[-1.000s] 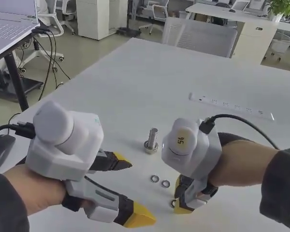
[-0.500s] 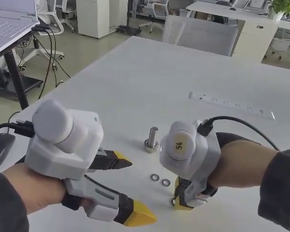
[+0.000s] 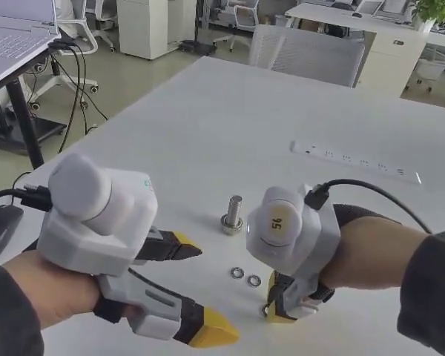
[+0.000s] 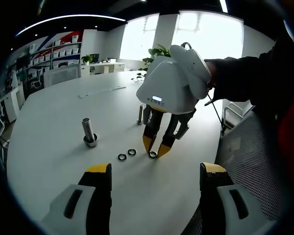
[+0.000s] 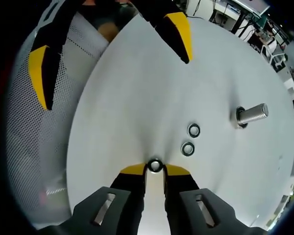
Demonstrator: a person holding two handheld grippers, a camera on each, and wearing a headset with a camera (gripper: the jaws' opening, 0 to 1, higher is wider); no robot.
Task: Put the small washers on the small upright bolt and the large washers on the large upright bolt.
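Little changes in 1 second: the right gripper [image 4: 155, 148] stays clamped on 1 washer [image 5: 155, 165], not yet lifted off the table [image 3: 230, 126]; the left gripper [image 4: 156, 169] is held apart.

R tool [image 4: 157, 148] tips on a washer [image 4: 153, 154], 2 washers [image 4: 122, 157] just beside, big bolt [image 4: 88, 133] upright nearby

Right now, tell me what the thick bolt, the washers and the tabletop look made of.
Thick bolt: bare metal, probably steel, grey and shiny with threads. Washers, including one in the right claw: same silvery metal, bright rings. Tabletop: smooth white, likely laminate, unconfirmed.
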